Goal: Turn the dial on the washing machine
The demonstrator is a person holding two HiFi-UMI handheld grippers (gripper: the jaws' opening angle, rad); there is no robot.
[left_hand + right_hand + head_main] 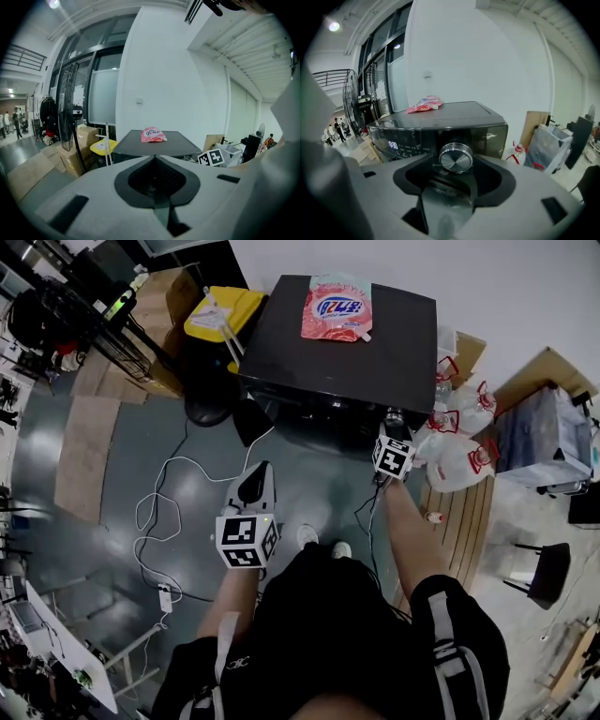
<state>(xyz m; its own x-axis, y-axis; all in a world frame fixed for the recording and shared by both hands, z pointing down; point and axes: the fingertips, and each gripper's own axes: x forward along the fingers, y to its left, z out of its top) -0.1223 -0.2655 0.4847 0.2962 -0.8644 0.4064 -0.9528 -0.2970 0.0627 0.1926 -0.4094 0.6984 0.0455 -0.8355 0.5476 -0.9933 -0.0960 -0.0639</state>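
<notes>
The black washing machine [337,343] stands ahead of me with a pink detergent pouch [337,307] on its lid. Its silver dial [456,158] sits on the front panel at the right, beside a lit display [393,145]. My right gripper [392,423] is at that front right corner. In the right gripper view its jaws stand wide, open, and the right gripper [454,180] has the dial framed just ahead between them, untouched. My left gripper [255,486] hangs back over the floor, shut and empty, pointing at the washing machine [154,145].
A yellow bin [220,313] and cardboard boxes [159,296] stand left of the machine, with a standing fan [68,112] nearby. Plastic bags with bottles [459,451] crowd its right side. A white cable and power strip [164,596] lie on the floor; a black chair [539,573] stands at the right.
</notes>
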